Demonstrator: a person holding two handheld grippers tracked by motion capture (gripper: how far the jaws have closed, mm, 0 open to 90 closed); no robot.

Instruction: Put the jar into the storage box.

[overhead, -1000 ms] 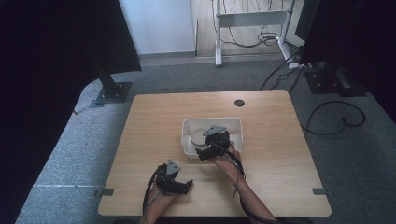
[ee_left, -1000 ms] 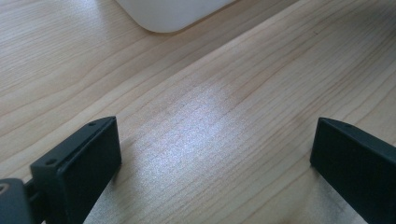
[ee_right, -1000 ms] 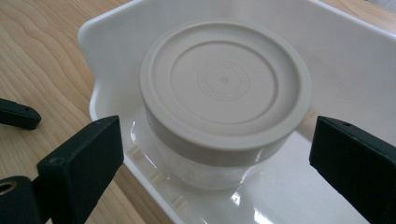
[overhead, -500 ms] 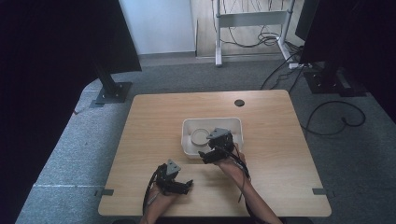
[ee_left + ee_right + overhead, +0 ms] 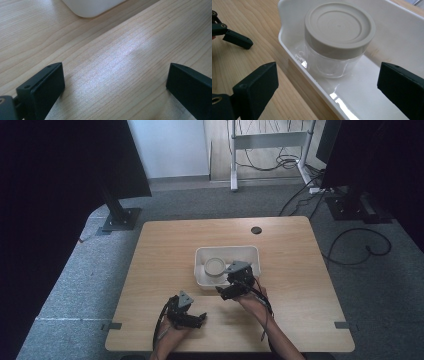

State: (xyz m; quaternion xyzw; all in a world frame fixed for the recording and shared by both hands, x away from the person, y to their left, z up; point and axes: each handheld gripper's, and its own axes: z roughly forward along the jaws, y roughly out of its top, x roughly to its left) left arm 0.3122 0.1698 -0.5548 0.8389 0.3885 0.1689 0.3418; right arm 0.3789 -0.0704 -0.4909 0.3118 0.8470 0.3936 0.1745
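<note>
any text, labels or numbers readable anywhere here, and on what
None can be read.
Jar: the grey lid shows raised rings alone, and the clear body has no label.
Tray: plain white, no marking.
Table: bare wood grain.
Left gripper and right gripper: black jaws with screw holes, no print.

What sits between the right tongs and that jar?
In the right gripper view, the near wall of the white tray stands between the open right tongs and the jar.
</note>
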